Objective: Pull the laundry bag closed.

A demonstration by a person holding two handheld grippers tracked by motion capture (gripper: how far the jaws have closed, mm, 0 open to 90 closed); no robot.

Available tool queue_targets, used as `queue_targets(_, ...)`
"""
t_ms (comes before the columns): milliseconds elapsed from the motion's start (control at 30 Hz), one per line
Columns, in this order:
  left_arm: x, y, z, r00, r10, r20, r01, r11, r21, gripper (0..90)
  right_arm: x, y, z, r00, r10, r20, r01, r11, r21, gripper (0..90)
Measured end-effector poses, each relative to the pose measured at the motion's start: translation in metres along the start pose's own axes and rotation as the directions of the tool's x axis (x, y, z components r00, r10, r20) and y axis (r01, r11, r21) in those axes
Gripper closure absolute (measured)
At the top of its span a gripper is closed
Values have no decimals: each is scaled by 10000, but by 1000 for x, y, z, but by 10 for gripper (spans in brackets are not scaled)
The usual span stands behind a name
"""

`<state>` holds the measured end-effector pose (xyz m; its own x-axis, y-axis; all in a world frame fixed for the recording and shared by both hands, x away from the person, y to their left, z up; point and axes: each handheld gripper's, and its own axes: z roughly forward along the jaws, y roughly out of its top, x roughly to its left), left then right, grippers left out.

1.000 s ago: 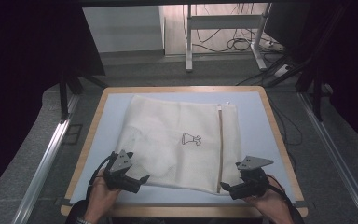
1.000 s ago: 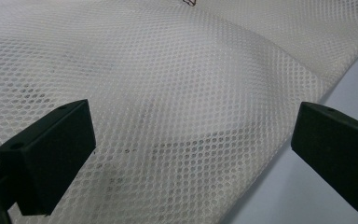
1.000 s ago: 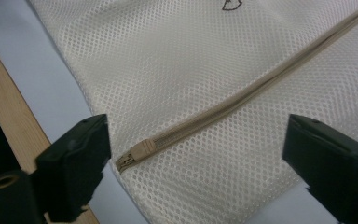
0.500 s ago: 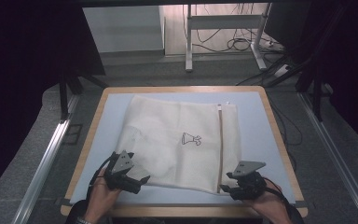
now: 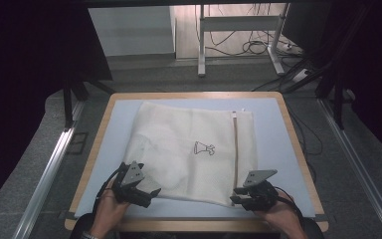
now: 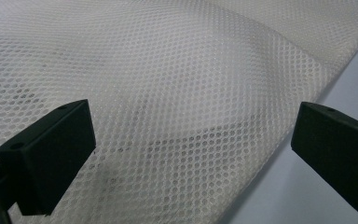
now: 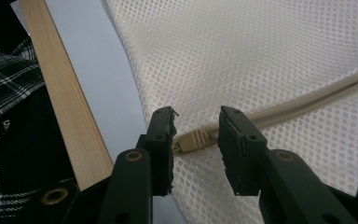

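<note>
A white mesh laundry bag (image 5: 194, 149) lies flat on the table, with a small printed mark in its middle and a beige zipper (image 5: 236, 149) running down its right side. My right gripper (image 5: 238, 196) is at the zipper's near end. In the right gripper view its jaws (image 7: 197, 119) have just been closing; the beige zipper pull (image 7: 195, 140) sits between them and a gap still shows on one side. My left gripper (image 5: 146, 191) rests at the bag's near left corner. It stands wide open (image 6: 193, 158) over the mesh (image 6: 177, 93).
The table has a pale blue top (image 5: 278, 149) and a wooden rim (image 5: 298, 149); the near rim (image 7: 70, 116) runs just behind my right gripper. A checked sleeve (image 7: 9, 88) is beside it. Desk legs and cables (image 5: 248, 45) stand on the floor beyond.
My right gripper has shifted a little to the left, onto the near end of the zipper. The left gripper and the bag have stayed put.
</note>
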<state>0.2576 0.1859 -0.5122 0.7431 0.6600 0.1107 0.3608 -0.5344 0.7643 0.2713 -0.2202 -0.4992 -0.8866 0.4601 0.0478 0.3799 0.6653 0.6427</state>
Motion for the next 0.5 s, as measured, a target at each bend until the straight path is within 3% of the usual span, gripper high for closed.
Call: queue_targets(500, -1, 1, 1, 10000, 23, 33, -23, 10000, 43, 0, 8, 3, -3, 9966, -806, -180, 809, 9966, 141, 790)
